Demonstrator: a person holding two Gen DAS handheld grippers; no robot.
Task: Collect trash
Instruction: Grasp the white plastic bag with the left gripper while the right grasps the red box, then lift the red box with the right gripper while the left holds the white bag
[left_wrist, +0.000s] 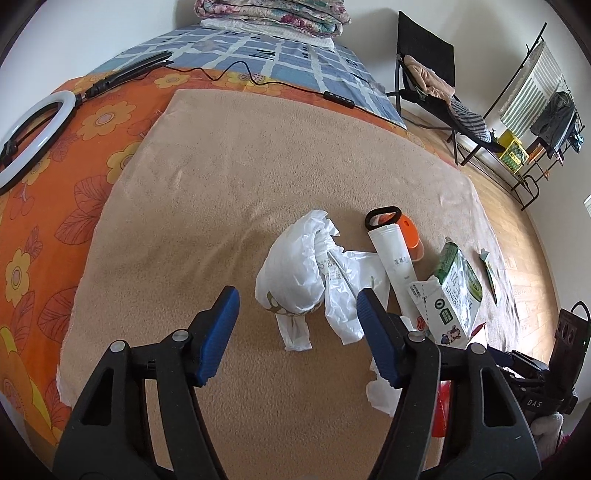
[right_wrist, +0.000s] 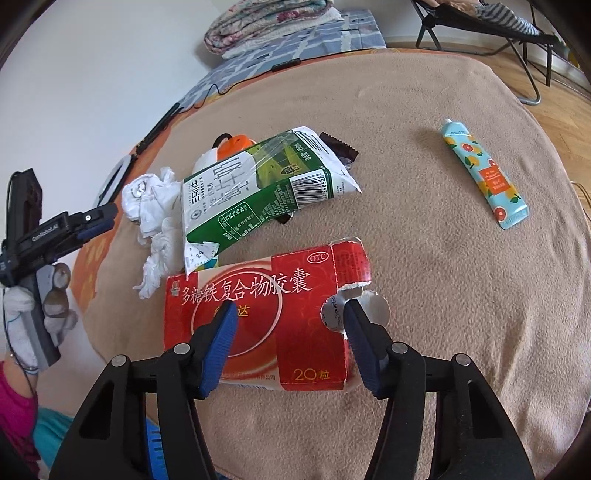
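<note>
My left gripper (left_wrist: 297, 306) hangs over the tan blanket (left_wrist: 229, 192) on the bed, fingers spread, the crumpled white plastic bag (left_wrist: 295, 266) just ahead between them, untouched; my right gripper (right_wrist: 290, 319) has its fingers spread above the torn red medicine box (right_wrist: 266, 306), pinching nothing; the green milk carton (right_wrist: 258, 188) lies just beyond; a patterned tube (right_wrist: 484, 177) rests well apart.

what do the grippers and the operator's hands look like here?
Both the left gripper and the right gripper have black angular plastic fingers with silver pivot pins and ribbed blue pads. The left hand wears a white knit glove, with a pink sleeve below.
</note>
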